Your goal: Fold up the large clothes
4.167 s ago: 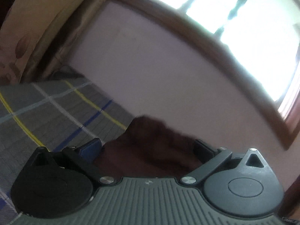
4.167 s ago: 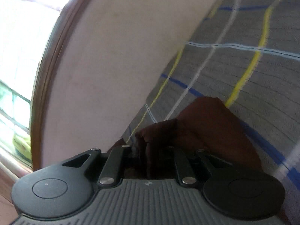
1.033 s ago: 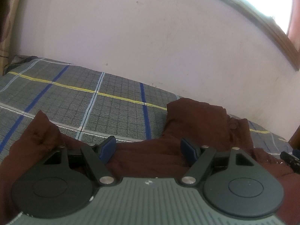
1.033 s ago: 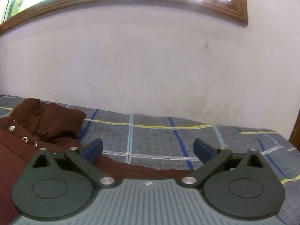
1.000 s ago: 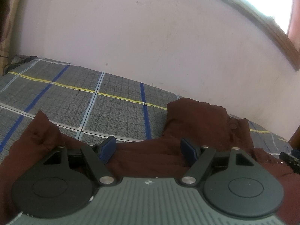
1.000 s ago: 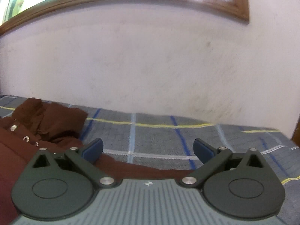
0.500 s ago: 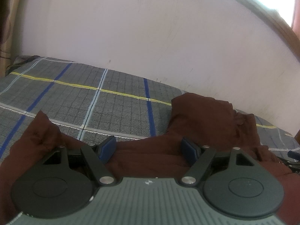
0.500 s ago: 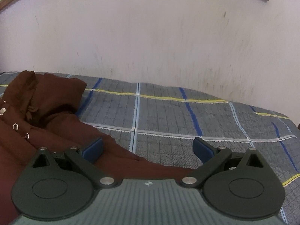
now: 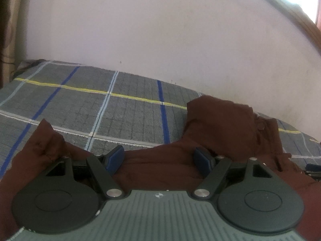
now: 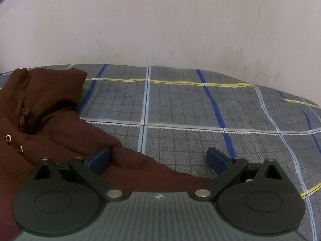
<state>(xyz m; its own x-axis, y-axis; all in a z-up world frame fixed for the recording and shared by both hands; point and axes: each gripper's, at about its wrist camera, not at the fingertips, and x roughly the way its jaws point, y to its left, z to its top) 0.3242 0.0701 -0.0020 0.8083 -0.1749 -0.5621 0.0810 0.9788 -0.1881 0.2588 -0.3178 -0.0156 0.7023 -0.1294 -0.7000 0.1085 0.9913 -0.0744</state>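
Observation:
A dark brown garment [image 9: 220,124] lies spread on the bed, its hood bunched at the far side. My left gripper [image 9: 159,158] is open and empty, low over the garment's upper edge. In the right wrist view the same garment [image 10: 50,120] fills the left side, with metal eyelets near the hood. My right gripper [image 10: 158,158] is open and empty above the garment's right edge, its right finger over bare blanket.
The bed is covered by a grey plaid blanket [image 10: 200,108] with blue, white and yellow lines, also in the left wrist view [image 9: 90,104]. A pale wall [image 10: 160,30] runs along the bed's far side. A curtain [image 9: 8,20] hangs far left.
Both grippers let go of the garment they held 4.2 s ago. Over the last second both views tilted down and the bed fills more of each frame.

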